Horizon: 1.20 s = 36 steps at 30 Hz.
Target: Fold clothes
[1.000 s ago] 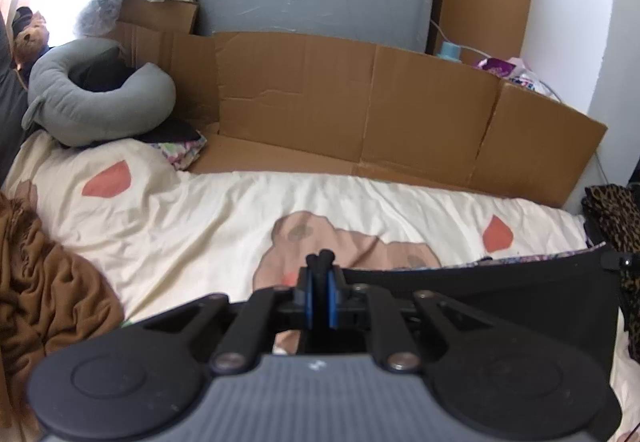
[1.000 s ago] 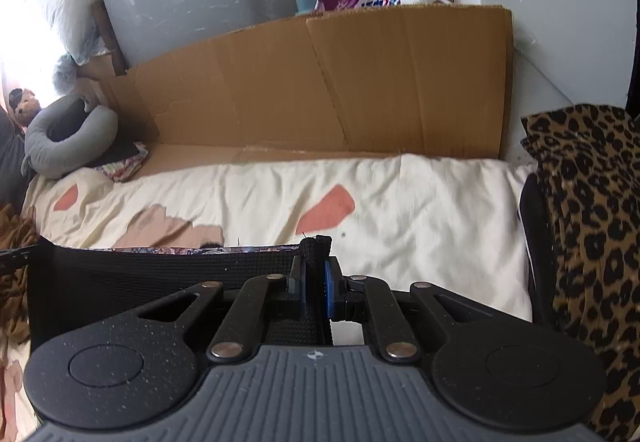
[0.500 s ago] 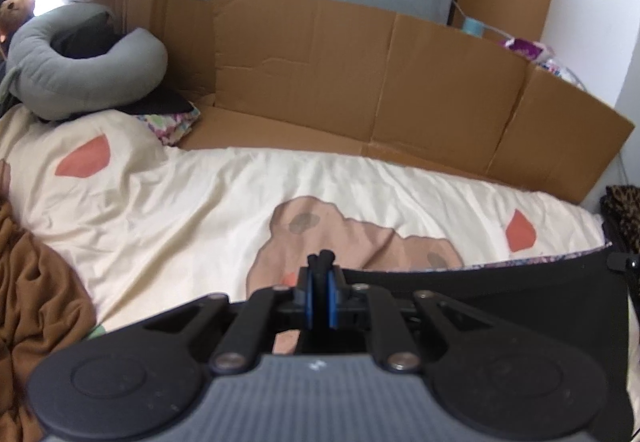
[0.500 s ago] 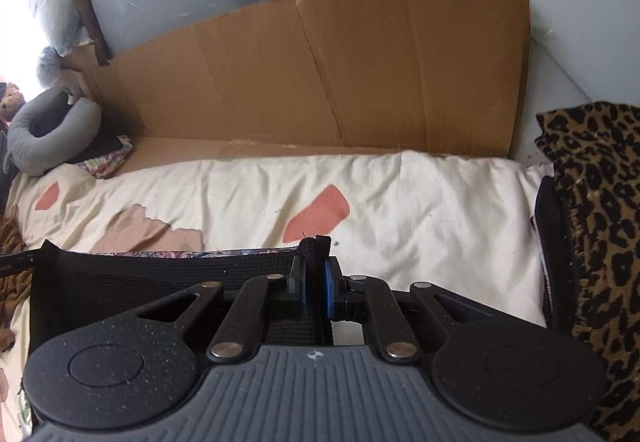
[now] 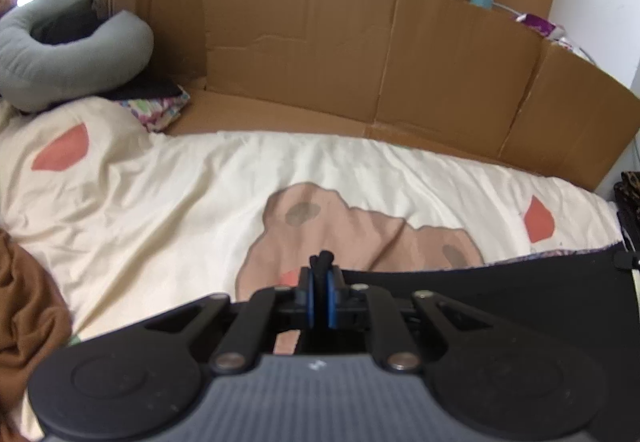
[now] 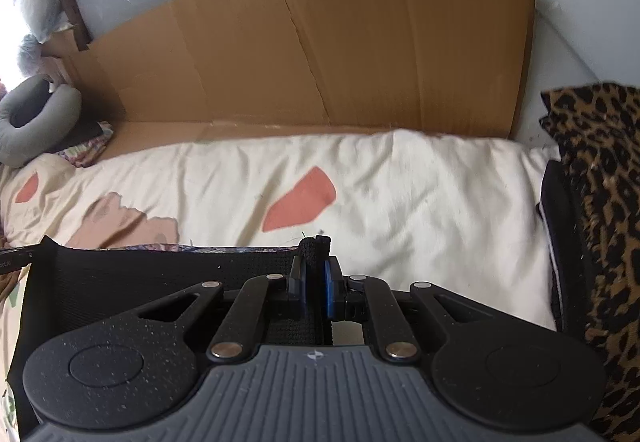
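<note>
I can read no brand or label anywhere; the one scrap of white lettering, on a dark strap (image 6: 14, 256) at the left edge of my right view, is too small to make out. My left gripper (image 5: 320, 284) is clamped on a bunched corner of the black garment (image 5: 500, 294), and my right gripper (image 6: 316, 276) pinches the opposite corner of it (image 6: 132, 282), so the cloth hangs stretched between them over the cream bedsheet (image 5: 168, 201). Against a second ago, both views have dropped closer to the sheet, and the cardboard wall (image 5: 320, 53) fills more of each. Only my left view shows the brown blanket (image 5: 28, 314) and the sheet's bear print; only my right shows the leopard-print fabric (image 6: 600, 201). Both catch the grey neck pillow (image 5: 68, 49).
</note>
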Tool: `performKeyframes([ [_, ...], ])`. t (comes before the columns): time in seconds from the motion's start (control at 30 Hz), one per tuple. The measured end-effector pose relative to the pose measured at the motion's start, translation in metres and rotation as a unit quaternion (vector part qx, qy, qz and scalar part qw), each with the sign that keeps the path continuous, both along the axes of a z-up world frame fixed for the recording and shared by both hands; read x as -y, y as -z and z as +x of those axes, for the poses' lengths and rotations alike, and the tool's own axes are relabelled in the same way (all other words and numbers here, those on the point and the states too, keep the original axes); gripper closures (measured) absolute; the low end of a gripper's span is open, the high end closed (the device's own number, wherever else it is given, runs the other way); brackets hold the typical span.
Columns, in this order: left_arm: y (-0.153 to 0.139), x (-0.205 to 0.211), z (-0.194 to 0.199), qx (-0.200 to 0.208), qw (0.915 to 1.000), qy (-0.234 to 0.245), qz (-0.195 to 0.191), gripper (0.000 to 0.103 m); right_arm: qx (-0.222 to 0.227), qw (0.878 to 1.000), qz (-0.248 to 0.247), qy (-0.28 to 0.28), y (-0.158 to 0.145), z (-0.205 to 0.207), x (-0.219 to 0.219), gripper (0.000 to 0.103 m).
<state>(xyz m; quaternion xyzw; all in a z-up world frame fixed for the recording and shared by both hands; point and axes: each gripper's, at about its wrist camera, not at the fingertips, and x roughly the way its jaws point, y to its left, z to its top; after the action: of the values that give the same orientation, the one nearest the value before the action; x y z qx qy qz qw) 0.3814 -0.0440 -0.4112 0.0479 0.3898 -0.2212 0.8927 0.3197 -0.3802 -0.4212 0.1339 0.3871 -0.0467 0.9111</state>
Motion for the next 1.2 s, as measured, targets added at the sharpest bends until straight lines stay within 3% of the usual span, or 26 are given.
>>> performKeyframes([
  [0.17, 0.003, 0.011, 0.005, 0.006, 0.9999, 0.011, 0.009, 0.096, -0.015, 1.000, -0.008, 0.003, 0.009, 0.006, 0.001, 0.095],
  [0.53, 0.037, 0.013, 0.008, -0.022, 0.9993, 0.015, 0.027, 0.095, -0.055, 0.998, -0.002, -0.010, 0.035, 0.016, -0.003, 0.095],
  [0.63, 0.034, 0.011, 0.008, -0.019, 0.9991, 0.003, 0.037, 0.088, -0.069, 0.998, 0.000, -0.003, 0.041, 0.018, -0.004, 0.089],
  [0.7, 0.031, 0.008, 0.009, -0.013, 0.9985, -0.010, 0.052, 0.083, -0.075, 0.997, -0.006, 0.002, 0.042, 0.018, -0.004, 0.077],
  [0.9, 0.021, -0.007, 0.002, -0.007, 0.9966, -0.046, 0.069, 0.084, -0.066, 0.997, -0.037, 0.017, 0.028, 0.008, -0.006, 0.072],
  [1.03, 0.005, -0.008, -0.006, -0.001, 0.9974, -0.049, 0.053, 0.084, -0.048, 0.998, -0.049, 0.016, 0.014, 0.002, -0.009, 0.072],
  [1.2, -0.015, 0.009, -0.022, 0.006, 0.9993, -0.023, 0.028, 0.083, -0.009, 1.000, -0.015, 0.001, -0.007, -0.001, -0.014, 0.072],
])
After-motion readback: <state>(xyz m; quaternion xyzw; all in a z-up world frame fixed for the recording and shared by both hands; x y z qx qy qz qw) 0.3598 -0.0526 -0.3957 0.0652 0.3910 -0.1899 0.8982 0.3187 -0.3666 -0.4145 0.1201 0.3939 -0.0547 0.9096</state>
